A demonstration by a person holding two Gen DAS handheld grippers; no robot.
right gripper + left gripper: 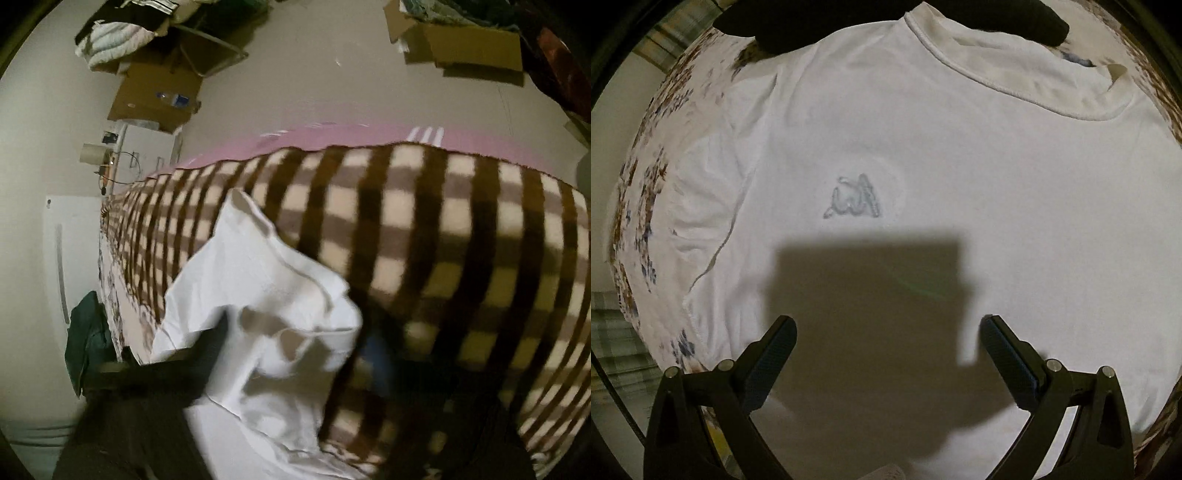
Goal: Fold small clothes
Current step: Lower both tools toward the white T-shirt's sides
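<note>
A small white T-shirt (pixel 960 166) with a pale blue logo (pixel 853 199) lies flat on a floral cloth, its collar (pixel 1015 85) at the top right. My left gripper (pixel 888 332) hovers open above the shirt's chest and holds nothing. In the right wrist view a bunched part of the white shirt (pixel 266 295) is lifted up in front of the camera over a brown checked blanket (pixel 443 240). My right gripper (pixel 295 354) is blurred and dark, with its jaws closed on this fold of shirt.
A floral cloth (pixel 646 206) covers the surface under the shirt. A dark object (pixel 886 18) crosses the top edge of the left view. Cardboard boxes (pixel 461 48), a pink sheet (pixel 332 138), bedding (pixel 118 40) and a dark green item (pixel 88 339) surround the bed.
</note>
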